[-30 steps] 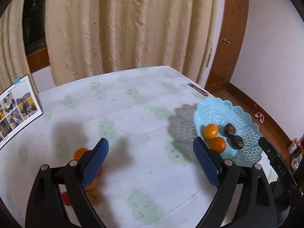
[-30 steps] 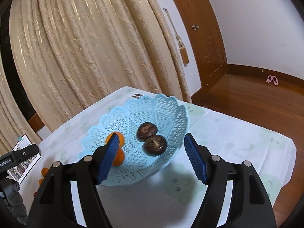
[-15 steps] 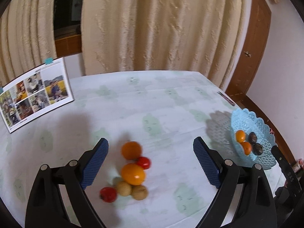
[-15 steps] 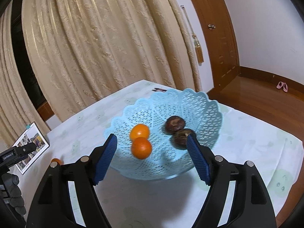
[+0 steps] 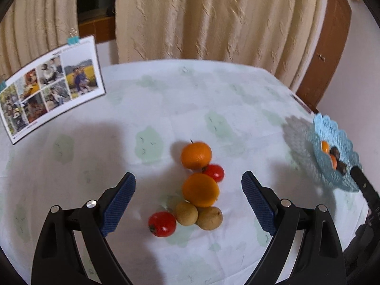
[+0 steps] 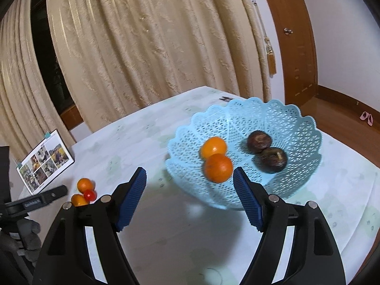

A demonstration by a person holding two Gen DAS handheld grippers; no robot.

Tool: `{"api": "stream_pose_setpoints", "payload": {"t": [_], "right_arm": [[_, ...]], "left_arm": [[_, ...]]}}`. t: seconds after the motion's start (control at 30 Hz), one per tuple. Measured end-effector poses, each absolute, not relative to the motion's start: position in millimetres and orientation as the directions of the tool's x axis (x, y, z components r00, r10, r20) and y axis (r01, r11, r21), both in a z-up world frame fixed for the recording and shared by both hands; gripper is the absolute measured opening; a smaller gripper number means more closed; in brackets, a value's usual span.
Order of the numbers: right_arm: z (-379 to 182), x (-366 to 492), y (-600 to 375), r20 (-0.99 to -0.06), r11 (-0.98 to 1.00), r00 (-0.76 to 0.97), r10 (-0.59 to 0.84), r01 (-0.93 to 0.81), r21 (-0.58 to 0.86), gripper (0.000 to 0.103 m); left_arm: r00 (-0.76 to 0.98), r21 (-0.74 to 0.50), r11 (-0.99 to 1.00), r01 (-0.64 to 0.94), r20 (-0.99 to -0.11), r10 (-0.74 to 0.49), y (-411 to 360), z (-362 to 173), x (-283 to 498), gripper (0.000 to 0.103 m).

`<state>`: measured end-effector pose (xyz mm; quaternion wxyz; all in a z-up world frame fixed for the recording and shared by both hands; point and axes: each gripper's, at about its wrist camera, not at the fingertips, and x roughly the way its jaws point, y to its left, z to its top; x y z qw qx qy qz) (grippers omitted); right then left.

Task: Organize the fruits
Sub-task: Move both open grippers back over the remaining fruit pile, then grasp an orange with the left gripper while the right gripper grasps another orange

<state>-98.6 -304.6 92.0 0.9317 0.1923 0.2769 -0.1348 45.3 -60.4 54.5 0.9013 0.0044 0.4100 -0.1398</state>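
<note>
Left wrist view: fruit cluster on table between wide-spread, empty left claw pads

Soft, even daylight lit my 2 views; shadows pooled on the table, edges bowed, and motion blurred the curtains.

Six fruits clustered on table; four in tilted blue basket.
</note>
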Motion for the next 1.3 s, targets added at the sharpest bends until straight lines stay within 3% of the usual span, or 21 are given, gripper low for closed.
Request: {"api": "stream_pose_setpoints", "payload": {"t": [0.2, 0.3, 0.53, 0.77, 1.3], "right_arm": [[90, -94, -295, -0.578, 0.900, 0.807, -0.122, 0.335, 0.278, 0.077], [88, -92, -293, -0.583, 0.902, 0.805, -0.113, 0.328, 0.279, 0.077], [87, -86, -284, -0.591, 0.916, 0.801, -0.092, 0.301, 0.266, 0.077], [92, -73, -267, -0.602, 0.937, 0.798, -0.029, 0.231, 0.260, 0.077], [68, 38, -188, -0.713, 0.918, 0.623, 0.323, -0.022, 0.397, 0.077]], "left_arm": [[0.567, -0.090, 0.951, 0.297, -0.785, -0.251, -73, 28, 56, 0.086], [0.551, -0.076, 0.949, 0.307, -0.799, -0.242, -77, 19, 59, 0.076], [0.526, -0.070, 0.939, 0.336, -0.814, -0.249, -83, 11, 67, 0.042], [0.544, -0.083, 0.940, 0.330, -0.797, -0.261, -72, 25, 62, 0.042], [0.708, -0.106, 0.982, 0.156, -0.681, -0.186, -5, 90, 50, 0.042]]}}
